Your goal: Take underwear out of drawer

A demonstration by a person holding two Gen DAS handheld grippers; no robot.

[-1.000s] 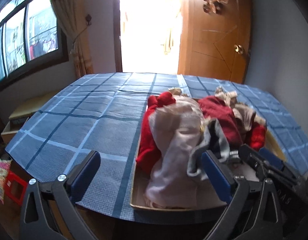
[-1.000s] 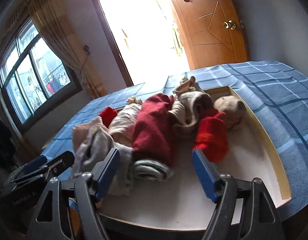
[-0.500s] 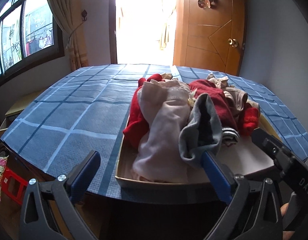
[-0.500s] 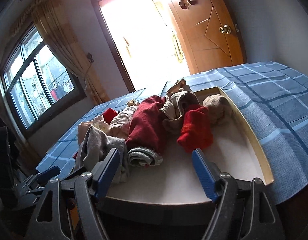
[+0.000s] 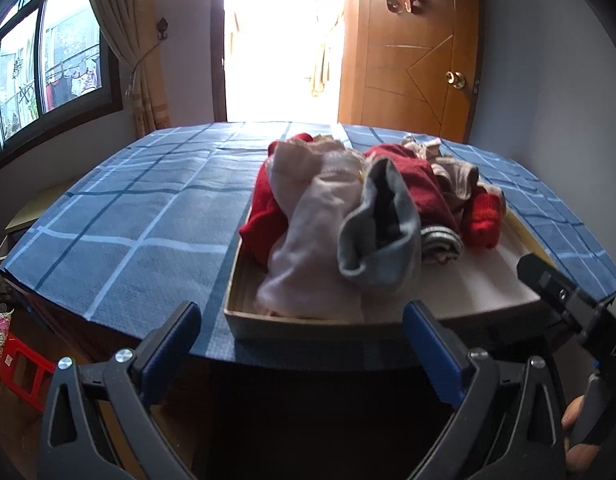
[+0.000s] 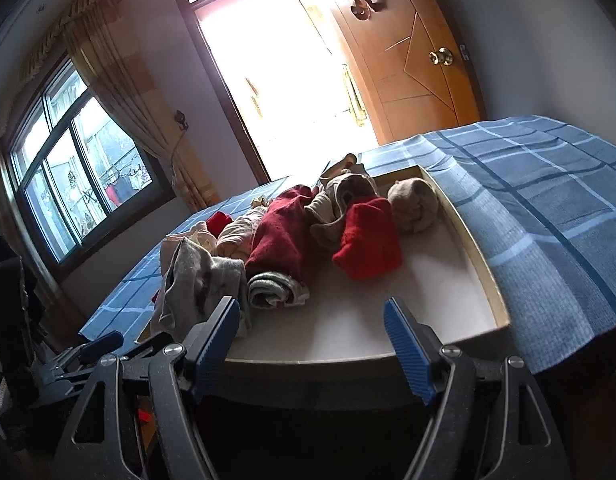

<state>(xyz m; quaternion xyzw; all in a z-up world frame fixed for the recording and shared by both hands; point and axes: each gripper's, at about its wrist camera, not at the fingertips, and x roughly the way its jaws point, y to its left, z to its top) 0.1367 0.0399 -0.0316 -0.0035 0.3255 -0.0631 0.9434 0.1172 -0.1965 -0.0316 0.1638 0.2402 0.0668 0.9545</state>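
Observation:
A shallow wooden drawer (image 5: 232, 280) (image 6: 480, 264) lies on a blue checked cloth, holding a heap of small garments. Nearest the front are a grey piece (image 5: 383, 232) (image 6: 196, 276), a pale pink one (image 5: 315, 216) and a striped roll (image 6: 276, 288). Behind them lie a dark red garment (image 6: 284, 236), a bright red one (image 6: 367, 244) and a beige ball (image 6: 413, 206). My left gripper (image 5: 300, 316) is open just short of the drawer's front edge. My right gripper (image 6: 311, 312) is open too, before the bare right part of the drawer. Neither touches any cloth.
The blue checked cloth (image 5: 140, 216) spreads wide to the left of the drawer and to its right (image 6: 547, 208). A red stool (image 5: 24, 368) stands on the floor at lower left. A wooden door (image 5: 411, 72) and a window (image 5: 48, 64) are behind.
Both grippers have drawn back from above the drawer to just short of its front edge, and the left one has sunk a little. The garments lie as before.

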